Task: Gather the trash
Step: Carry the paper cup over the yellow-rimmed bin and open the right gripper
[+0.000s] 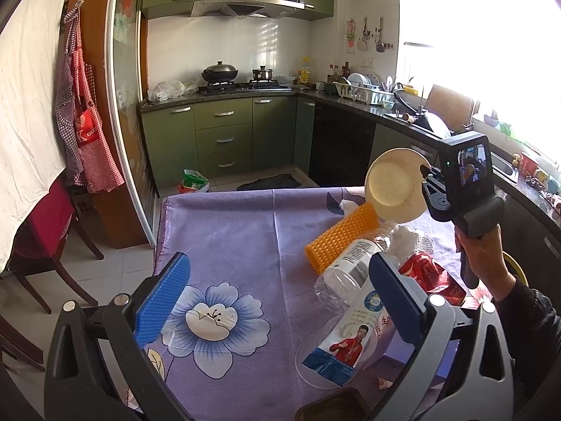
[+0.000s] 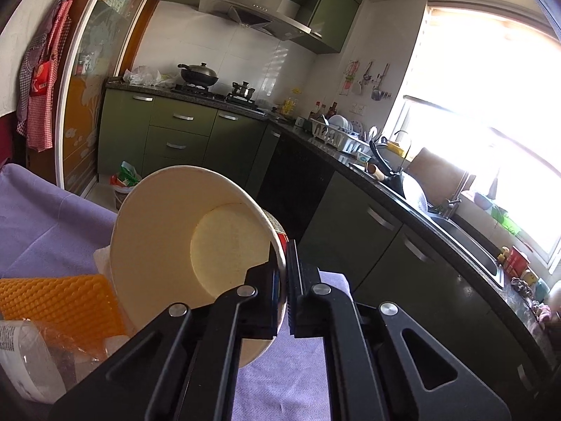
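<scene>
My right gripper (image 2: pixel 283 273) is shut on the rim of an empty cream paper bowl (image 2: pixel 182 245) and holds it tilted above the table's far right; the bowl (image 1: pixel 392 184) and the gripper (image 1: pixel 426 175) also show in the left wrist view. My left gripper (image 1: pixel 277 298) is open and empty over the purple flowered tablecloth (image 1: pixel 238 231). By its right finger lie a clear plastic bottle (image 1: pixel 350 259), a clear cup with a printed label (image 1: pixel 336 347), a red wrapper (image 1: pixel 431 273), an orange ribbed mat (image 1: pixel 342 238) and white tissue (image 1: pixel 406 236).
A dark brown object (image 1: pixel 333 407) lies at the table's near edge. A chair with a red cushion (image 1: pixel 45 224) stands at the left. Green kitchen cabinets (image 1: pixel 224 133) and a counter with sink (image 2: pixel 466 242) run behind and to the right. A bag (image 1: pixel 193 182) sits on the floor.
</scene>
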`<state>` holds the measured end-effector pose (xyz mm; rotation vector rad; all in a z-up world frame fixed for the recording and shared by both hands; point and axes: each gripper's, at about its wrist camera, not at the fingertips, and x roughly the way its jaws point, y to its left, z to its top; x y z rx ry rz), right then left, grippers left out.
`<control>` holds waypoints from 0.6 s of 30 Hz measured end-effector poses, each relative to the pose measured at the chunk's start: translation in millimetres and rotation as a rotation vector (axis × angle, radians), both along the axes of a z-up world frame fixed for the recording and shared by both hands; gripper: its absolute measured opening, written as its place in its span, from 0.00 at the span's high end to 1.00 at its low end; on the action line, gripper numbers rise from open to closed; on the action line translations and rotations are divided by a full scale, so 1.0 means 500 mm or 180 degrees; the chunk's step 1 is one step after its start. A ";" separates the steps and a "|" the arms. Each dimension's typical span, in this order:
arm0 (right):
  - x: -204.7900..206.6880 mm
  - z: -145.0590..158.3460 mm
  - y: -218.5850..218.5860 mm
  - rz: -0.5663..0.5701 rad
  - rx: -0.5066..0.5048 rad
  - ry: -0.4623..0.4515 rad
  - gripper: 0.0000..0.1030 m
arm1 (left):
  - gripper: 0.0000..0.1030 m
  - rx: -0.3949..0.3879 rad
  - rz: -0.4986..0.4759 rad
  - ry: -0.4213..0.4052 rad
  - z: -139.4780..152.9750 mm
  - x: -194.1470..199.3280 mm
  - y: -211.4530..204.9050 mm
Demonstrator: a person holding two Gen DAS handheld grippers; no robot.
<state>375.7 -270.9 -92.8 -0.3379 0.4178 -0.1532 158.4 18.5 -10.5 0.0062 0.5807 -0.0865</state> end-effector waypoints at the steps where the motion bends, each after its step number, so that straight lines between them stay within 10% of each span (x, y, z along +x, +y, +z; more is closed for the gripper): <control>1: 0.001 0.005 -0.006 -0.0022 0.0006 -0.0015 0.96 | 0.05 0.0005 -0.0007 -0.0005 0.001 -0.001 -0.001; 18: -0.218 0.183 -0.238 0.0017 0.0795 0.0128 0.96 | 0.05 -0.0030 -0.0103 -0.0167 0.035 -0.054 -0.025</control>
